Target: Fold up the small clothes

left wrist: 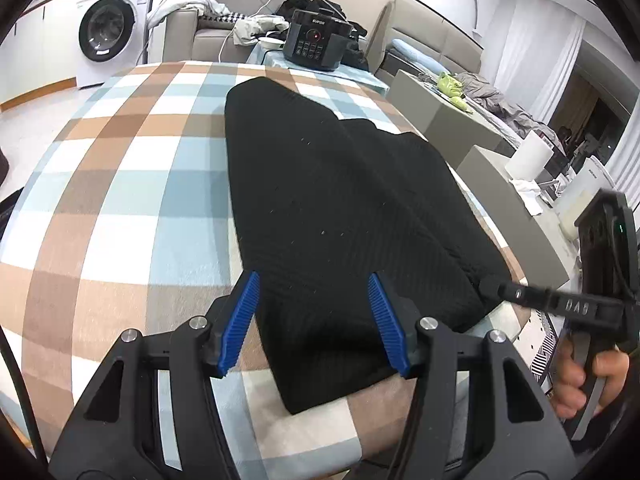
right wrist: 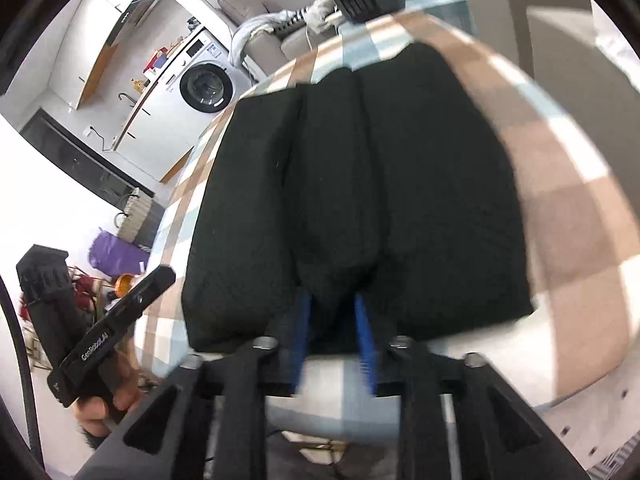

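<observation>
Black garment folded on the checked bench, both tools at its near edge

Nearest in the left wrist view, the left tool (left wrist: pixel 314 320) stands about half open, its blue pads either side of the near end of the black garment (left wrist: pixel 340 200) without pressing it. At 3 o'clock the right tool's (right wrist: pixel 334 336) finger meets the garment's right edge, a hand (left wrist: pixel 588 376) on its handle. In the blurred right wrist view that tool's jaws stand narrowly apart with a bunched fold of cloth between them; whether the pads press it I cannot tell. The garment runs toward 12 o'clock across the checked cloth (left wrist: pixel 120 200). Beyond it sits a dark cooker (left wrist: pixel 316 40), and at 10 o'clock a washing machine (left wrist: pixel 108 32).
</observation>
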The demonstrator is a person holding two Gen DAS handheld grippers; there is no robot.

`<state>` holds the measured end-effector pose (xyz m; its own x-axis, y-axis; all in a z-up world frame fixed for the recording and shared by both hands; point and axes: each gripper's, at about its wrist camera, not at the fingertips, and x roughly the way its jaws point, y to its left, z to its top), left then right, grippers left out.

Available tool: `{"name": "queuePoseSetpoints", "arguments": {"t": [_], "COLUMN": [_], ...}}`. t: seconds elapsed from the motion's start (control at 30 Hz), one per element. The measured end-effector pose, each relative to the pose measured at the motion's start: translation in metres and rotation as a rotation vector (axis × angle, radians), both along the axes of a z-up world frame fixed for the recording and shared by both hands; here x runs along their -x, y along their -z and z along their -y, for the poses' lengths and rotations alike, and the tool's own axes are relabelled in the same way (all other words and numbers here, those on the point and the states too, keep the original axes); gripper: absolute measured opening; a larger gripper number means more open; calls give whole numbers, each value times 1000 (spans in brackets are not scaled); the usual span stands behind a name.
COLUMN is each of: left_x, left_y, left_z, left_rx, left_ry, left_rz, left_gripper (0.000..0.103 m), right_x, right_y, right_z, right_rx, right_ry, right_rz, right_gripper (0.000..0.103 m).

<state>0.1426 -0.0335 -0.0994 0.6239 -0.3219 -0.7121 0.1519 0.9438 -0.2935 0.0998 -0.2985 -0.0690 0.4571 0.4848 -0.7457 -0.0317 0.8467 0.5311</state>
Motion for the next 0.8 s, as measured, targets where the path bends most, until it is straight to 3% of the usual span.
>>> {"name": "queuePoseSetpoints", "arguments": {"t": [0.1,0.27,0.53,0.7,0.8], "left_x": [9,34,47,42,38], "left_y": [4,17,33,34,35], "left_z": [-8,-14,16,24,20], "left_rx": [1,-17,-59,-124,-137], "left_ry": [-14,2,93,87,75], "left_rz": [-22,-65,-83,-56,-47], "left_gripper": [54,54,51,34,14], "right_x": [-11,-16,-13,-17,-20], "right_y": [11,15,14,21,25], "right_z": [2,0,1,0,2], "right_rx": [-39,-60,-70,-94,-119], "right_ry": [9,7,10,24,33], "right_rz": [-50,-56,-55,-67,-78], "right_gripper": [31,31,31,31,31]}}
